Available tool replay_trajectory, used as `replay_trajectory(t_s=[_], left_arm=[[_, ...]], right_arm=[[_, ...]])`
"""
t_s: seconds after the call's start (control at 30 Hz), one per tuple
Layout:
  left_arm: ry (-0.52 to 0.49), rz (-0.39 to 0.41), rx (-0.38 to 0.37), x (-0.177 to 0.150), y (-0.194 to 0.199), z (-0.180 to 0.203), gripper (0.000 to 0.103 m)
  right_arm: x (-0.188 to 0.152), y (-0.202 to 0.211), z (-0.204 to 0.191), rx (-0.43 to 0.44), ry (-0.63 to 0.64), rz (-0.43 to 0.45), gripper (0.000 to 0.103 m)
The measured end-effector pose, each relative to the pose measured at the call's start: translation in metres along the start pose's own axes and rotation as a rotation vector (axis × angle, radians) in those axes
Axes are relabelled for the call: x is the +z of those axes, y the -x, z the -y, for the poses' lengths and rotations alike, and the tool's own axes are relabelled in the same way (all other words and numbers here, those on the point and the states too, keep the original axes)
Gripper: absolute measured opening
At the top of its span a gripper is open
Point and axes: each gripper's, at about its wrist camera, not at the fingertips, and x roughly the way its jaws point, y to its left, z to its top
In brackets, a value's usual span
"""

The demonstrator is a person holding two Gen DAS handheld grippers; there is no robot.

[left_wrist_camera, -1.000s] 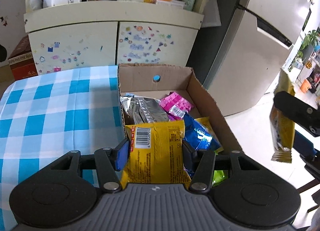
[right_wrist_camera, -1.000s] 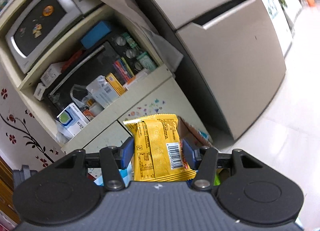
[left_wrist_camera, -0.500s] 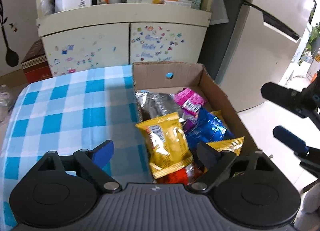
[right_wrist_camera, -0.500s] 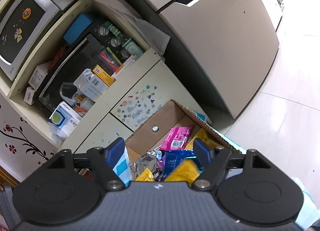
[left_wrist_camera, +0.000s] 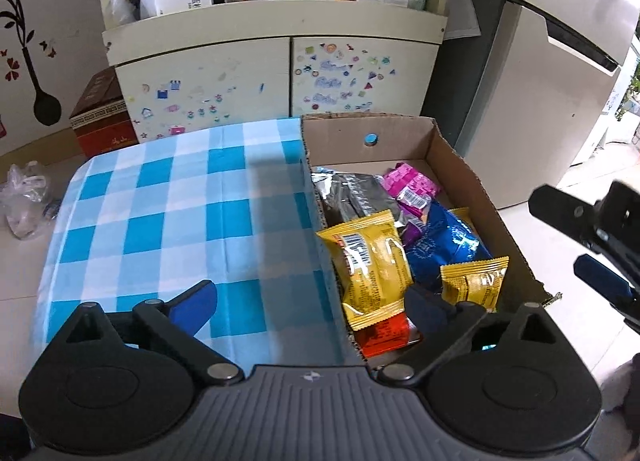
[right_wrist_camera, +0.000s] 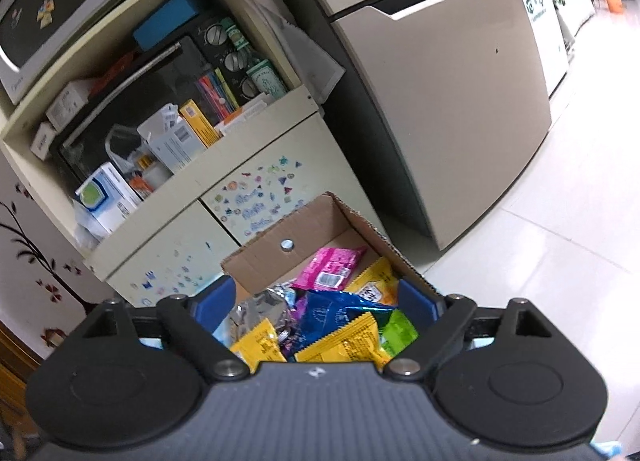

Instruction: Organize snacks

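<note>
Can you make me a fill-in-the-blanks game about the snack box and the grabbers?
1. The snack packets lie in a cardboard ____.
2. The tablecloth has blue and ____ squares.
3. The pink packet lies nearer the box's ____ wall than the yellow packet does.
4. The left gripper and right gripper both have ____ jaws.

Missing words: box; white; far; open

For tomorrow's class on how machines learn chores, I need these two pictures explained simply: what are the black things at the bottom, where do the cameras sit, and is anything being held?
They are hand-held two-finger grippers, one in each of a person's hands, each carrying a camera that looks along its fingers. One picture comes from the left gripper, the other from the right gripper. Both have just been opening and hold nothing. Below them a cardboard box sits on a blue checked tablecloth, filled with snack packets, among them a yellow packet, a blue packet and a pink packet.
</note>
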Motion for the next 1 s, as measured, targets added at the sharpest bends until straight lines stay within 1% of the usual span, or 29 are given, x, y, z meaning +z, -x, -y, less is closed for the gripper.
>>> replay_trajectory(t_s=[0.17,0.23,0.33,0.5,0.6,0.93,1.0], left_arm=[[0.005,-0.024,0.031,0.001,-0.001,-0.005,0.103],[0.011,-0.035,0.046,0.001,-0.001,-0.006,0.103],[0.014,-0.048,0.056,0.001,-0.002,-0.006,0.103],[0.037,-0.081,0.068,0.003,-0.008,-0.004,0.103],[0.046,-0.102,0.081,0.004,-0.012,-0.002,0.103],[0.022,-0.116,0.125,0.011,-0.021,0.003,0.103],[0.018,-0.116,0.129,0.013,-0.023,0.003,0.103]], right_arm=[[-0.002,-0.001,-0.006,-0.067,0.058,-0.032,0.093],[-0.002,-0.003,-0.009,-0.086,0.080,-0.060,0.095],[-0.002,-0.004,-0.018,-0.124,0.159,-0.095,0.095],[0.007,-0.013,-0.022,-0.183,0.242,-0.176,0.098],[0.008,-0.018,-0.022,-0.225,0.286,-0.196,0.098],[0.002,-0.024,-0.022,-0.226,0.334,-0.230,0.098],[0.001,-0.027,-0.021,-0.239,0.343,-0.231,0.098]])
